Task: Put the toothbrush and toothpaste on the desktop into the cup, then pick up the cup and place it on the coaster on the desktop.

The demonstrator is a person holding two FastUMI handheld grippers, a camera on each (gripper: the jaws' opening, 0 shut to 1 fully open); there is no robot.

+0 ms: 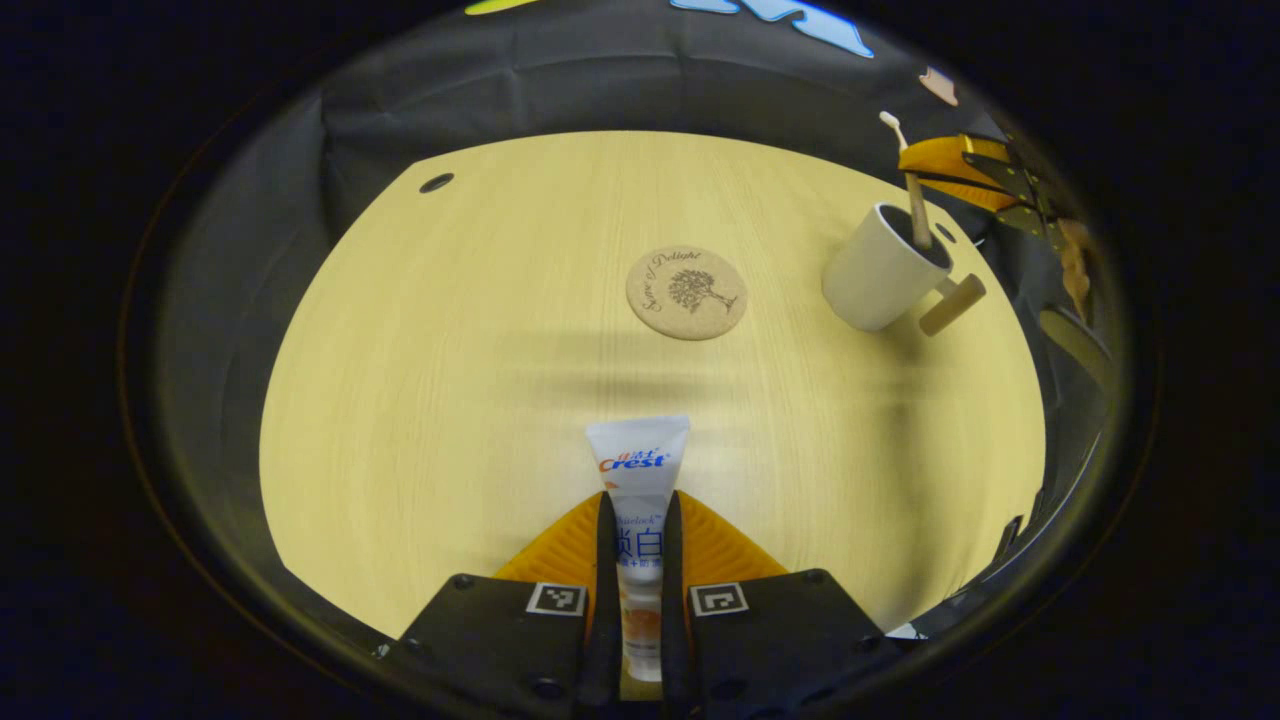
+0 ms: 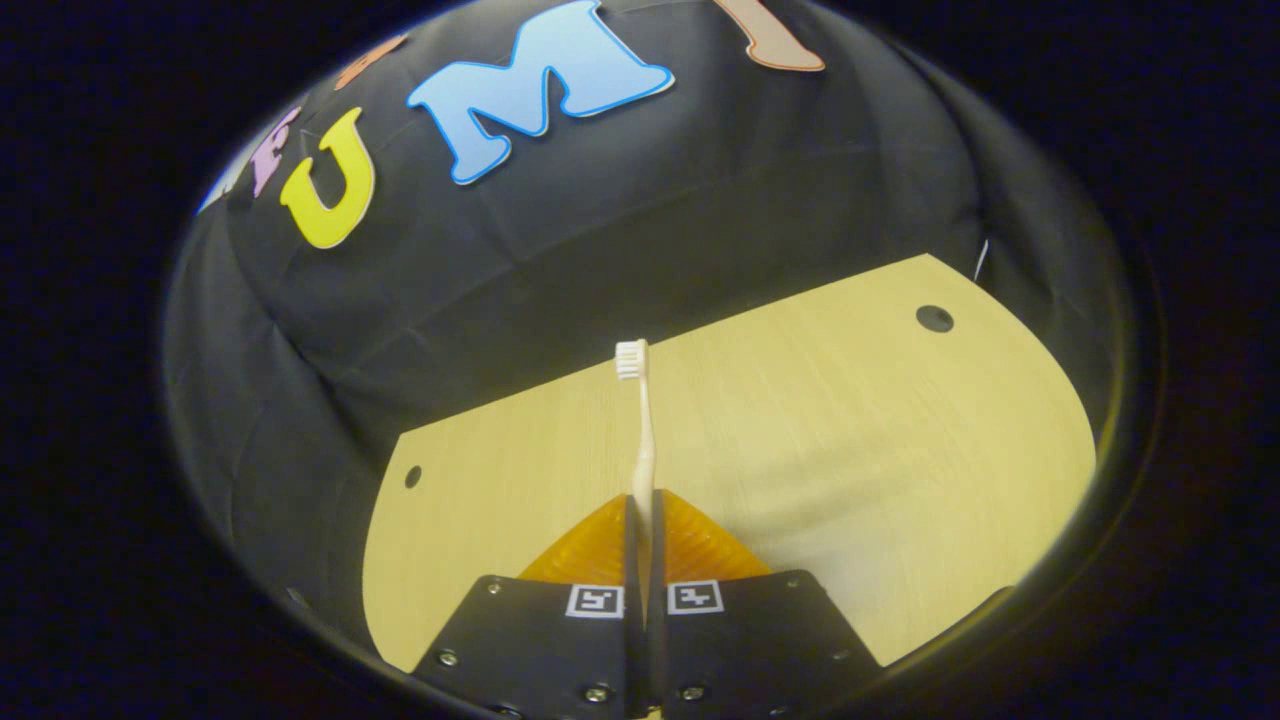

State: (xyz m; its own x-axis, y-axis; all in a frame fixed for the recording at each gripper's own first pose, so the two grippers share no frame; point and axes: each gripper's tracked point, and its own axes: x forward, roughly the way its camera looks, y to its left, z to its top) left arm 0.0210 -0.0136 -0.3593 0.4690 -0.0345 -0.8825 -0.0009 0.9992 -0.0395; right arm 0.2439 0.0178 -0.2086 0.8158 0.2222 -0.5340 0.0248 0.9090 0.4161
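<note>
Toothpaste, a white plastic tube with blue and red print (image 1: 640,490), sits pinched between both fingers of our left gripper (image 1: 640,525). Its long axis runs straight away from us, flat crimped end pointing far, above the pale wooden desktop (image 1: 450,400). Beyond it lies the round cork coaster with a tree print (image 1: 686,293), and far right stands the white cup with a wooden handle (image 1: 880,268), tilted in this view. In the left gripper view, a toothbrush shaft rises out of the cup with our right gripper just behind it.

In the right gripper view, our right gripper (image 2: 640,520) is pressed together on the cream toothbrush with white bristles (image 2: 642,440), whose long axis points away, bristle head at the far end.
</note>
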